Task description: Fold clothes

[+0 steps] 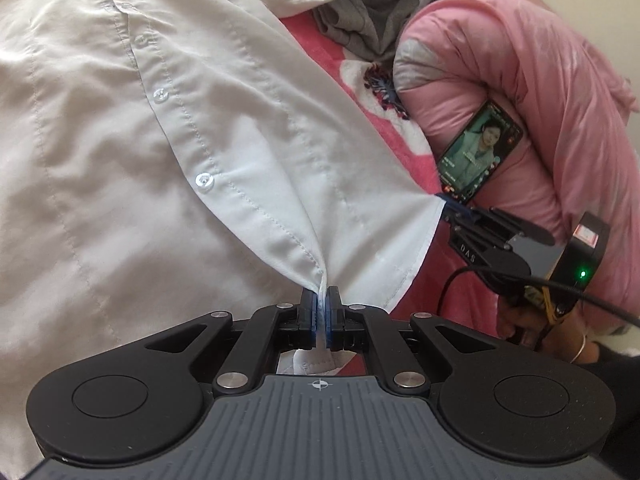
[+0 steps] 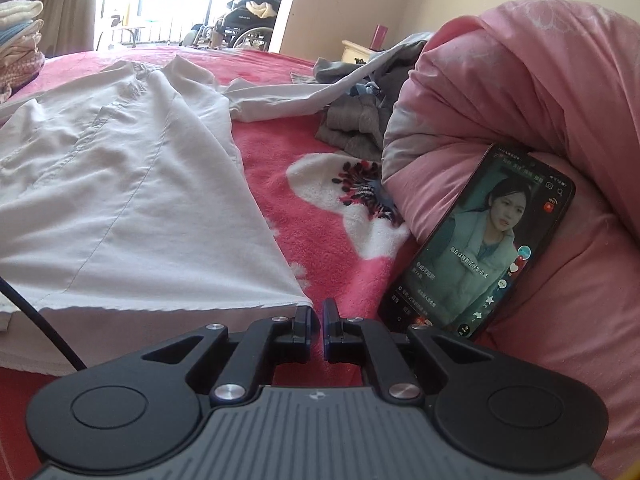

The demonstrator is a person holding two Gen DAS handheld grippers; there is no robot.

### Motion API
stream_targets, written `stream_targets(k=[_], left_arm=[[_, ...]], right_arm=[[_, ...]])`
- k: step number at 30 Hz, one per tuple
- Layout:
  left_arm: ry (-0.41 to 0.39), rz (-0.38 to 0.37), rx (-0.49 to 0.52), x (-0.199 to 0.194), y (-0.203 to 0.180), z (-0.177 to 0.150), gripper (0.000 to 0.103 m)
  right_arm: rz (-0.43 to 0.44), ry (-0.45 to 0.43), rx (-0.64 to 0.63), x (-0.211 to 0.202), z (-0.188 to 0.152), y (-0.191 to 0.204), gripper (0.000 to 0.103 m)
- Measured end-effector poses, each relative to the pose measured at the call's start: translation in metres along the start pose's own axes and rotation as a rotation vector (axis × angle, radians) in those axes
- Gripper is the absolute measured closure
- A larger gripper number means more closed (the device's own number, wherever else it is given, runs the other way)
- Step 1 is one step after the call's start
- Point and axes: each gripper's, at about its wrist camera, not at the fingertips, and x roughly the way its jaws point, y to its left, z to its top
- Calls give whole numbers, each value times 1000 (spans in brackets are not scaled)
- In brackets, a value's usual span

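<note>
— Here, where's the white shirt (image 1: 120, 128)?
— Spread across frame left on the bed (image 2: 320, 184); left gripper (image 1: 321, 304) jaws clamped on its hem, right gripper (image 2: 319, 312) at the corner, jaws slightly apart.
— Next?
— Likely a fold, hem kept taut.

My left gripper (image 1: 322, 306) swallows the white shirt (image 1: 160, 140) hem, so the pinched bit is hidden between the pads. On my right gripper (image 2: 318, 320) I can't tell if the corner is actually caught. The phone (image 2: 476, 244) text is too small to read.
</note>
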Motion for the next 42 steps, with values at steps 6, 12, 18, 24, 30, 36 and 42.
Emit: stream_targets(k=[6,12,18,24,30,36,42], left_arm=[[48,34,28,0,1,-3,91],[42,36,-27,-5,15,-4,90],[28,29,-72,-10,27,1,91],[72,33,-74,-5,31,0,91],[72,37,-63,-11,32,10,89],[30,83,108,-21,16,44,85],[80,59,261,7,-8,55,84]], right_arm=[[6,28,-3,6,-2,1,98],[3,36,-5,8,-1,2,98],[10,44,-34,3,0,0,98],[34,54,-110,-11,2,-6,94],[59,64,-187,-25,5,-12,51],[167,80,-223,-47,24,-28,49],[378,65,-29,-11,125,-34,50]])
